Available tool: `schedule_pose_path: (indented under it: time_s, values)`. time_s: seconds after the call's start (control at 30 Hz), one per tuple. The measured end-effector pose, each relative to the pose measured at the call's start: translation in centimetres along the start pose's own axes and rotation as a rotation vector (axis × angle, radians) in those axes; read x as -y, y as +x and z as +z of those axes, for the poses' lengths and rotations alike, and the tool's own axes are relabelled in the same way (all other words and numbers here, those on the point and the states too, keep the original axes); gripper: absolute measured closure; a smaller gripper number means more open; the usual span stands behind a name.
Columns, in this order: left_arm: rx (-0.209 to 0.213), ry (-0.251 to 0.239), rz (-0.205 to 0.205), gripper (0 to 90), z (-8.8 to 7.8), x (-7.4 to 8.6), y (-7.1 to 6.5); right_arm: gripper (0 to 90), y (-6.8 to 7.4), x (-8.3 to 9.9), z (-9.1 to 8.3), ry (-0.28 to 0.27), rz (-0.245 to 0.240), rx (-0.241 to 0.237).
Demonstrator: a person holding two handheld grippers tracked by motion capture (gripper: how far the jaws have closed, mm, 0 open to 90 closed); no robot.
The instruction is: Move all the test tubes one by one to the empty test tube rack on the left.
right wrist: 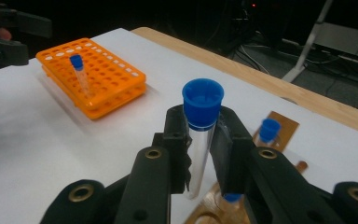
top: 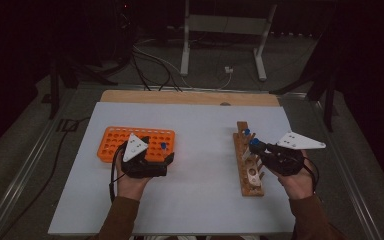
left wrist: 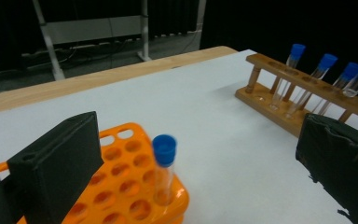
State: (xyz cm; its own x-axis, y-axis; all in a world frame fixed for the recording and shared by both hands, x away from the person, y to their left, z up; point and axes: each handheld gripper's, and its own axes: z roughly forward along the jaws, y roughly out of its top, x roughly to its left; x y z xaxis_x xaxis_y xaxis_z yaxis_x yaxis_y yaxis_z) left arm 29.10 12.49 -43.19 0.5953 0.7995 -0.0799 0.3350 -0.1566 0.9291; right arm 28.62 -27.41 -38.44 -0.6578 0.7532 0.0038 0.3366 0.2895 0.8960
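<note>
An orange tube rack (top: 111, 145) lies left on the white table, with one blue-capped tube (top: 163, 147) upright near its right end. My left gripper (top: 166, 156) hovers at that end, jaws wide open. In the left gripper view the tube (left wrist: 164, 170) stands apart from both jaws. My right gripper (top: 258, 146) is over the wooden rack (top: 250, 182), shut on a blue-capped test tube (right wrist: 201, 126) just below its cap. The tube's lower end hangs above the rack. Three more capped tubes (left wrist: 327, 63) lean in the wooden rack (left wrist: 265, 100).
The white table sheet (top: 200, 190) ends at a wooden strip (top: 190, 97) along the far edge. Beyond it stand a metal frame (top: 222, 30) and floor cables (top: 155, 62). Between the two racks is open sheet.
</note>
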Motion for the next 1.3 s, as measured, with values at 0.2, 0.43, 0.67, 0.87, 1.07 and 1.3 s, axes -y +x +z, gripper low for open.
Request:
schedule_pose_path:
  time_s: [0.2,0.43,0.67,0.87,1.07,1.3]
  values:
    - [0.018,-0.005,0.006,1.2,0.5,-0.4,-0.6,76.8,0.7,-0.8,0.9,-0.003,-0.012,-0.020]
    - [0.037,0.000,0.018,1.4,1.1,-0.7,-1.3,76.8,1.4,-1.1,2.2,0.003,-0.014,-0.044]
    - [0.055,0.003,0.029,1.5,1.8,-1.0,-2.0,76.8,2.0,-1.4,3.3,0.009,-0.016,-0.066]
    - [0.070,0.004,0.035,1.5,2.6,-1.2,-2.6,76.8,2.3,-1.7,3.9,0.007,-0.014,-0.079]
    - [0.087,0.004,0.043,1.7,3.3,-1.3,-3.3,76.8,2.7,-1.8,4.5,0.011,-0.015,-0.089]
    - [0.106,0.009,0.050,1.9,4.1,-1.4,-4.0,76.8,3.0,-2.0,5.1,0.012,-0.017,-0.095]
